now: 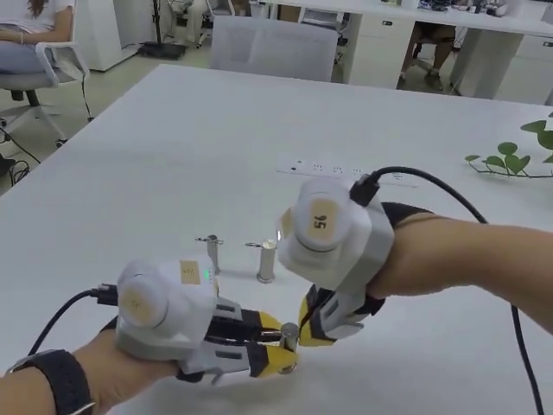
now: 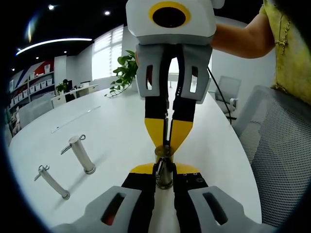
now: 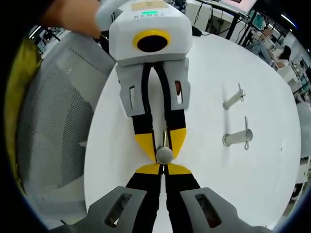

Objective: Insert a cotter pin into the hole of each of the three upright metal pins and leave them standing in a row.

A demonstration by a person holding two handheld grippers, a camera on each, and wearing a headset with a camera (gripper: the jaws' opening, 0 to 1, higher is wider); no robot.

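The thin pin and the stout pin stand near each other on the table, each with a cotter across its top. They are close to your working spot, so a wide swing of a hand or a drag of the cable could topple them.

Nearer you, the left gripper has its jaws pinching the third pin. This pin stands upright in front of the other two, its foot apparently on the table. The hold is on a round shaft. Push hard from the side and the pin can twist or tilt in it, turning the hole away.

Just to the right, the right gripper comes down at the pin's top. Its jaws are pressed almost together on a thin sliver, which I take for the loose cotter. You cannot tell whether its tip is in the hole, because the yellow tips hide it. That is the main risk: off the hole, it can skid on the metal, bend, or spring out of the pinch. The two sets of tips nearly touch, so they may clash and jolt the pin. Let go too early and the third pin may fall or end up out of line with the row.
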